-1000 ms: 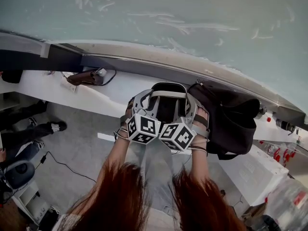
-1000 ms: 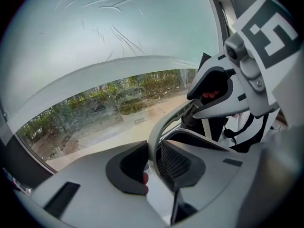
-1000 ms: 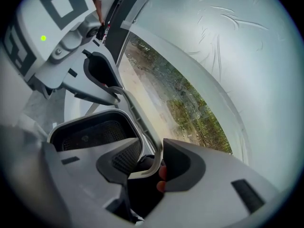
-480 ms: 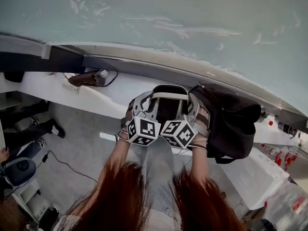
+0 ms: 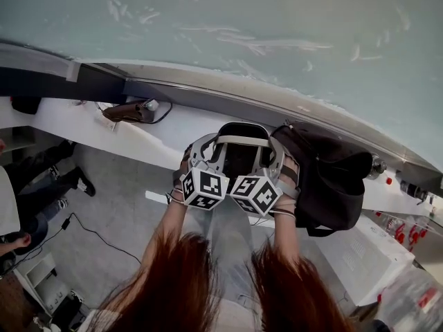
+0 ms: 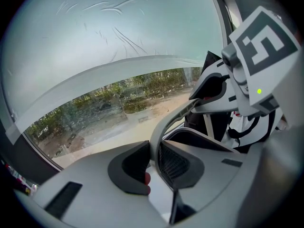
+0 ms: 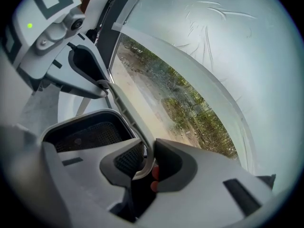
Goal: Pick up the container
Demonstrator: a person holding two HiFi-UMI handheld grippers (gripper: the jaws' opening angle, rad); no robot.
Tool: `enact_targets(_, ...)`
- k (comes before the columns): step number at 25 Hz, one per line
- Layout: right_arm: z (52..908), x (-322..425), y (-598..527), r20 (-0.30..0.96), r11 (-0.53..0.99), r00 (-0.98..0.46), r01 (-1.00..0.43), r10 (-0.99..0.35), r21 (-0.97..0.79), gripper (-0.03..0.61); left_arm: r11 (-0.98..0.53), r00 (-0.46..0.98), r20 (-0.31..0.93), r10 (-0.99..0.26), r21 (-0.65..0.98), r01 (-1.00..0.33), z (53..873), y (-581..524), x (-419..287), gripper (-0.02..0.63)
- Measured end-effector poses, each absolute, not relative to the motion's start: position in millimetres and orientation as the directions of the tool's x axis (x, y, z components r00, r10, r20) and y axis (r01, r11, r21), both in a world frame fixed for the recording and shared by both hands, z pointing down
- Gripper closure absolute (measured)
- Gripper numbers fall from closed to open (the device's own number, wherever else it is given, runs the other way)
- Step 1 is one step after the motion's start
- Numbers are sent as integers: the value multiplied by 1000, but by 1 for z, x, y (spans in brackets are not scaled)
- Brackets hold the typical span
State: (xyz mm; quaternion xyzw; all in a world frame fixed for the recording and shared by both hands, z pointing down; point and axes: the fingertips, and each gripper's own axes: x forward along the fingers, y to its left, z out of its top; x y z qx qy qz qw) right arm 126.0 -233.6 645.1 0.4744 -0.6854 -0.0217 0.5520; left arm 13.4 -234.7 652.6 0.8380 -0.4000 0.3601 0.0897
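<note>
Right gripper point(image 7: 148, 161): jaws just closed in; pads now clamp the container handle point(image 7: 128, 115).
Bystander's white sleeve point(image 5: 7, 206): newly at left edge.

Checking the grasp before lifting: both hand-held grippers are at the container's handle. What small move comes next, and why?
Probably a small, level lift with both hands. The left hand-held gripper pinches the grey handle of the container, and the right hand-held gripper, whose jaws have just been closing, now pinches it too.

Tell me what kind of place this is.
Probably an office or lab workroom, seen from indoors. A big window looks out on trees, a white ledge runs beneath the glass, and a black bag sits on that ledge.
</note>
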Motion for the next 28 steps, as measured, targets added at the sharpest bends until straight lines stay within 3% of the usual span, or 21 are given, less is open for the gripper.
enact_targets(28, 602, 105, -205, 684, 599, -55, -538, -727, 594, 485, -612, 332, 661, -673, -246, -752, 604, -204, -6, 534)
